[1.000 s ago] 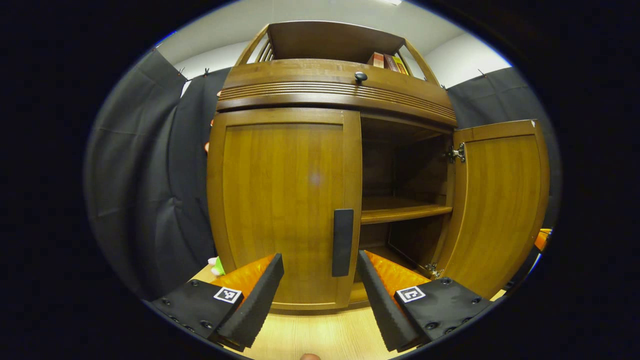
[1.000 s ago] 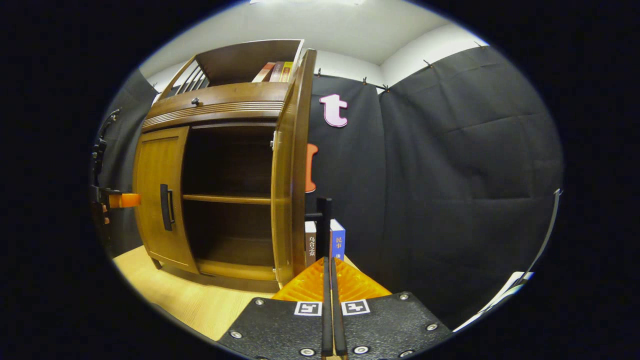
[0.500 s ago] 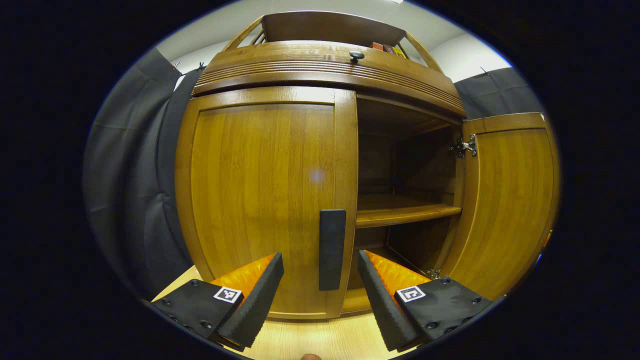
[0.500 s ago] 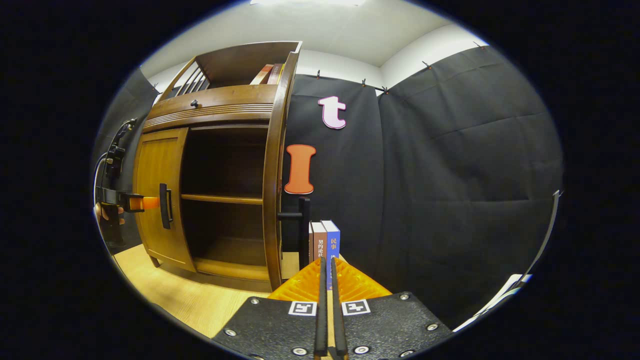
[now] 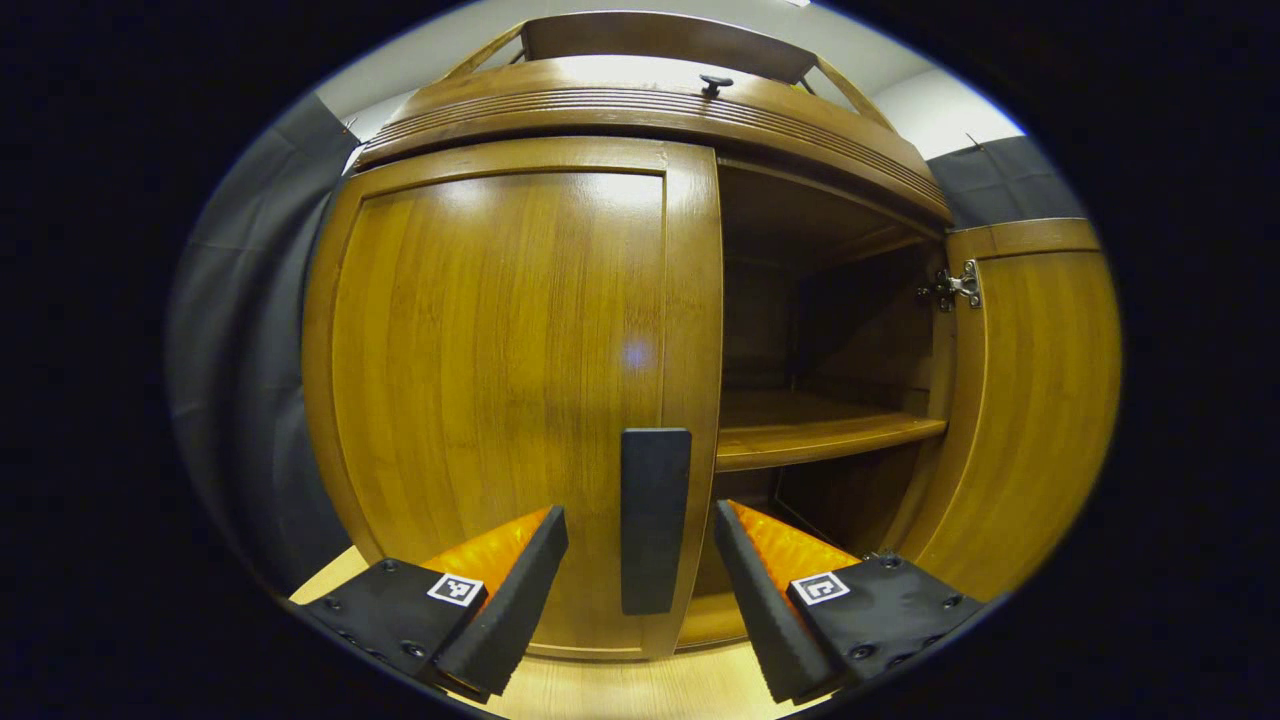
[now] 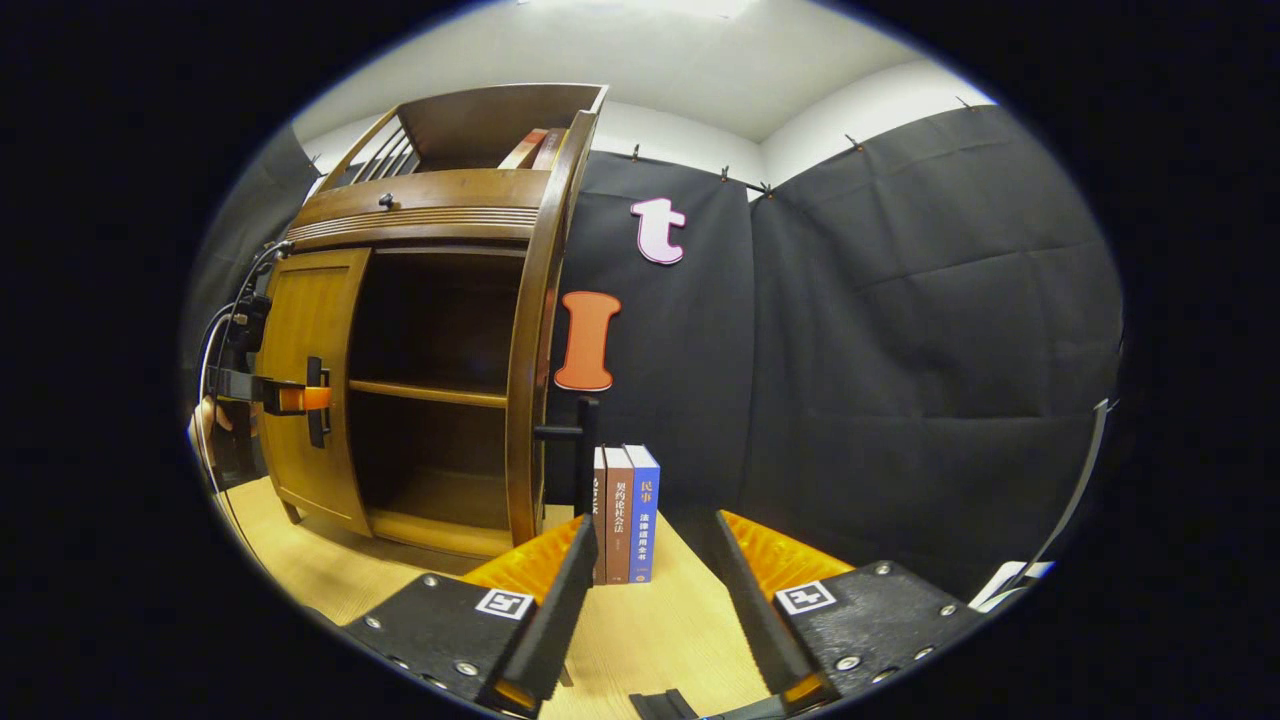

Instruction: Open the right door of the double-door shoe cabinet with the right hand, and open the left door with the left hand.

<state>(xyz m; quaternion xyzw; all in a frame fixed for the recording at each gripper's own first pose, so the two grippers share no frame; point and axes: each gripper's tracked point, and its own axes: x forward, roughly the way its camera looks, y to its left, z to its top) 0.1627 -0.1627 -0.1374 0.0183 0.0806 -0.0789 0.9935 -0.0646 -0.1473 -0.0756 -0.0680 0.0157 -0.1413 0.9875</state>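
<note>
In the left gripper view the wooden shoe cabinet's left door (image 5: 500, 380) is closed. Its black handle (image 5: 655, 520) stands upright between the fingers of my left gripper (image 5: 640, 560), which is open with a gap on each side of the handle. The right door (image 5: 1030, 400) is swung wide open, baring a shelf (image 5: 820, 430). In the right gripper view that right door (image 6: 528, 370) is seen edge-on, with its black handle (image 6: 582, 450) sticking out. My right gripper (image 6: 655, 590) is open and holds nothing, a little back from that handle. The left gripper (image 6: 290, 397) is at the left door's handle.
Three books (image 6: 622, 512) stand on the light wooden floor (image 6: 660, 640) right of the open door, just ahead of my right gripper. A hand (image 6: 205, 430) holds the left gripper. More books (image 6: 530, 148) sit on the cabinet's top shelf. Black cloth walls surround the cabinet.
My left gripper has moved closer, so the left door's handle now sits between its fingers. My right gripper has gone from shut to open, and the right door has swung a little wider.
</note>
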